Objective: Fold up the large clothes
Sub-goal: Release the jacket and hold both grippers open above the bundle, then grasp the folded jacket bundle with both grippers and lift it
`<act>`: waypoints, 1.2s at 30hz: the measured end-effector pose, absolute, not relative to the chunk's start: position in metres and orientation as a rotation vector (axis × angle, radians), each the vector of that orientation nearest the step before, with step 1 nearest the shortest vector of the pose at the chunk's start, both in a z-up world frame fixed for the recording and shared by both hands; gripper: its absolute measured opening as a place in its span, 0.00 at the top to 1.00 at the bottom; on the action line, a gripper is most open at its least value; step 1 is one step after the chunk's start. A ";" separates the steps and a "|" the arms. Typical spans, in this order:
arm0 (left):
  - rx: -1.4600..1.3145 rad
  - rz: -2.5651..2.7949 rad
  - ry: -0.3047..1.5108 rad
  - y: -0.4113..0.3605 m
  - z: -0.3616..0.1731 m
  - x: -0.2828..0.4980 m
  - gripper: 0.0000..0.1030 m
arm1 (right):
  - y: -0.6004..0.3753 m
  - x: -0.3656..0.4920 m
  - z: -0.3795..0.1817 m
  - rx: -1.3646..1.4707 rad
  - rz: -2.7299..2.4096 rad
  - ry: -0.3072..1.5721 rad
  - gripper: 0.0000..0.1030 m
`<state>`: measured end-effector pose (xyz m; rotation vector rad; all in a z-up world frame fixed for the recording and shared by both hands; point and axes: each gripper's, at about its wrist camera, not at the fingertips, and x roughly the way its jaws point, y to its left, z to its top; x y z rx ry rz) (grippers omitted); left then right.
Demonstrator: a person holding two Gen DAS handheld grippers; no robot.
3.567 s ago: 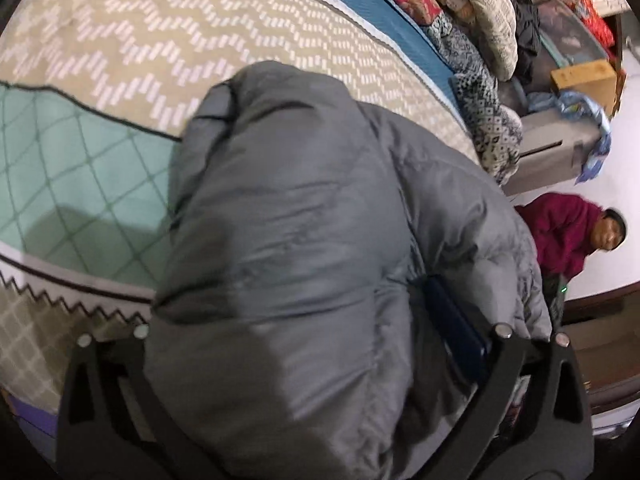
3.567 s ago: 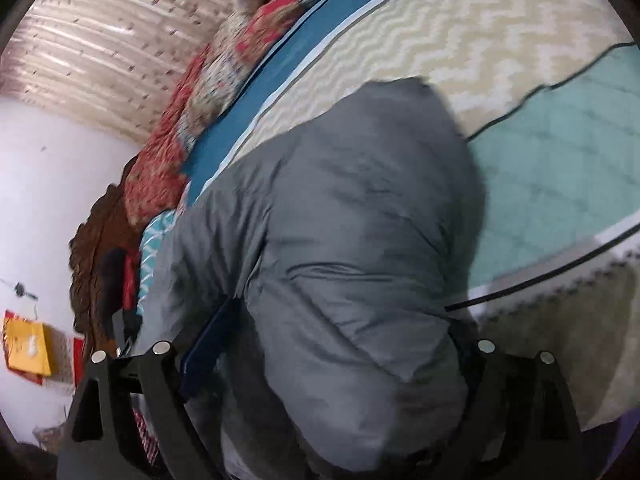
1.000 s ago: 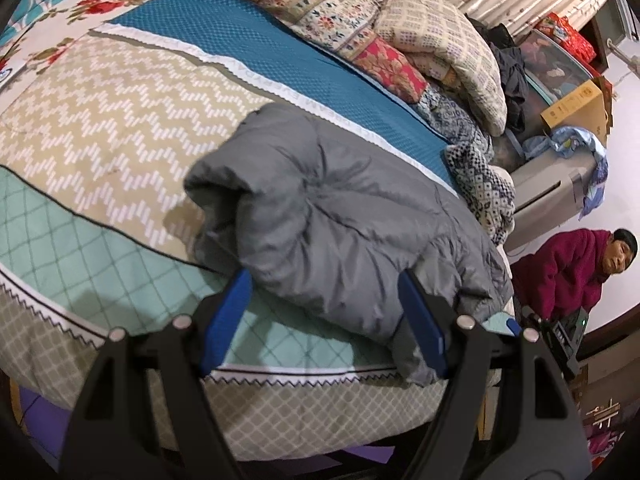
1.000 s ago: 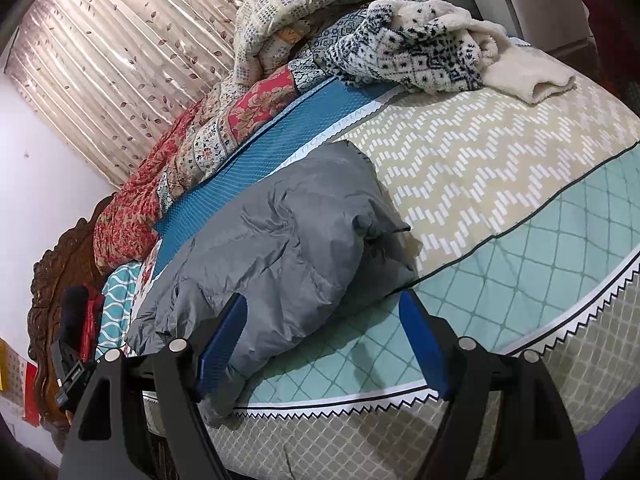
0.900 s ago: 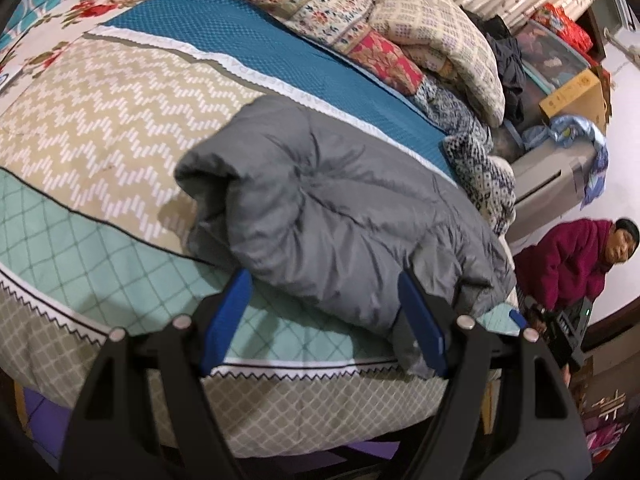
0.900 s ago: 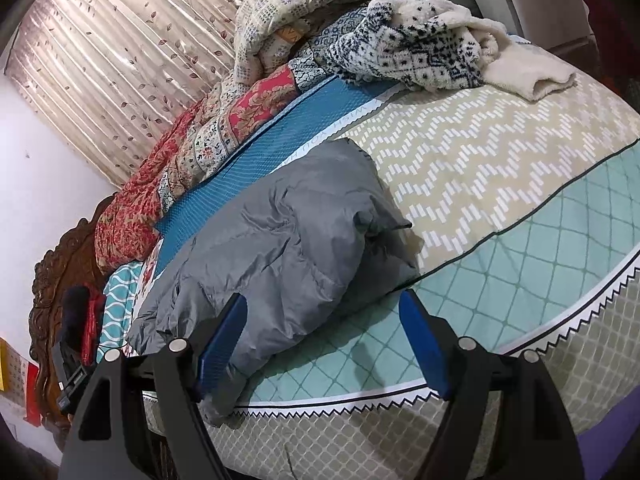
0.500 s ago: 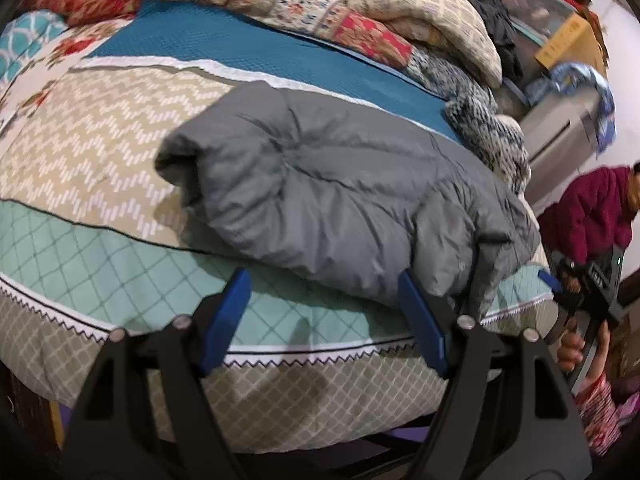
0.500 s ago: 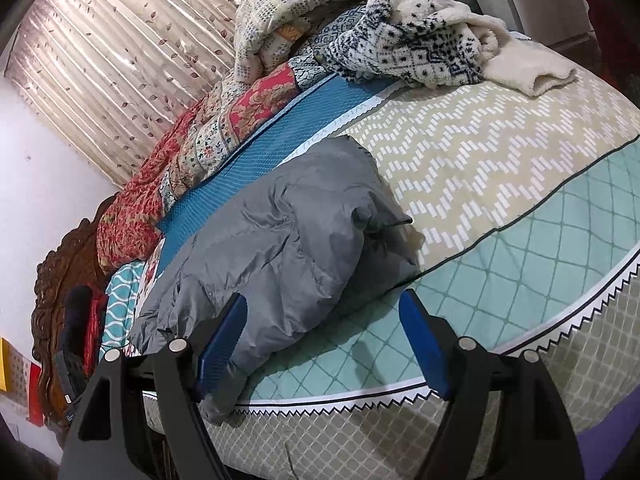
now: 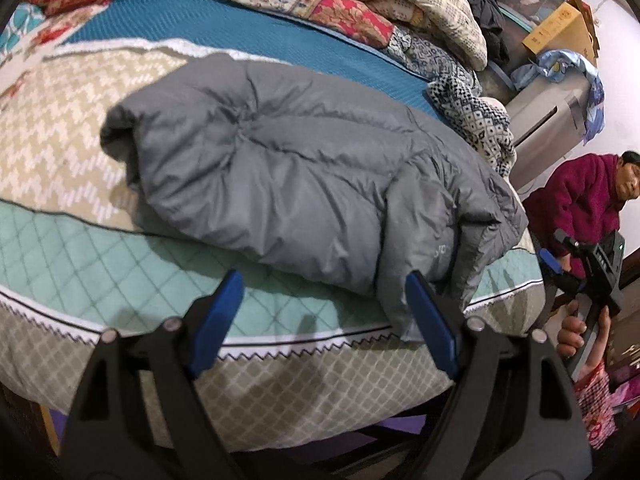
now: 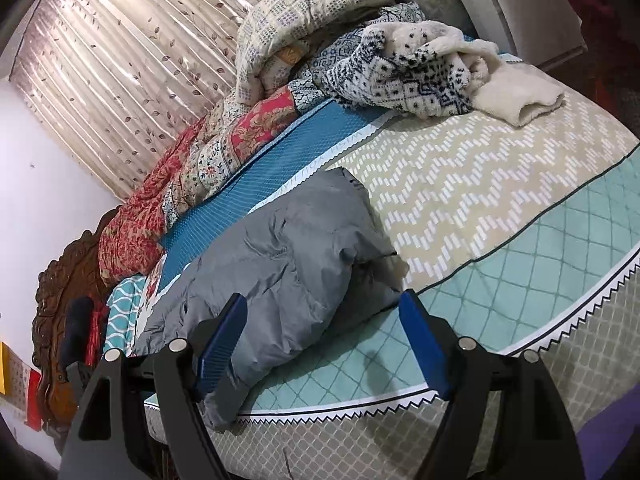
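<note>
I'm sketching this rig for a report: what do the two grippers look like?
Both match: the left gripper and right gripper have black angular plastic frames with triangular cutouts, silver round pivot bolts, and flat blue pads lining each finger. No cables or markings show.

Jacket (image 9: 304, 176) on bed (image 9: 80, 248), blankets (image 10: 304, 28) behind

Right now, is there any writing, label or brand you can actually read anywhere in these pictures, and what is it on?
None can be read.
Jacket: small pale logo near its hem, too blurred.
Cardboard box: dark print on its side, too small.
Yellow poster on the wall: cut off, illegible.
</note>
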<state>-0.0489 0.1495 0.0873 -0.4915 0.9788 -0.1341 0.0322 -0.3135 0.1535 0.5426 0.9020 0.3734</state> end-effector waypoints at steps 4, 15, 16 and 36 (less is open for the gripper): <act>-0.487 -0.135 1.000 0.148 0.083 -0.051 0.23 | -0.311 0.032 0.143 0.577 0.383 0.932 0.13; -0.517 -0.136 1.005 0.145 0.082 -0.051 0.23 | -0.301 0.030 0.135 0.559 0.404 0.950 0.13; -0.516 -0.134 1.006 0.145 0.082 -0.050 0.23 | -0.302 0.030 0.135 0.564 0.404 0.949 0.13; -0.451 -0.038 0.849 0.222 0.156 -0.050 0.17 | -0.292 0.040 0.148 0.466 0.379 0.932 0.13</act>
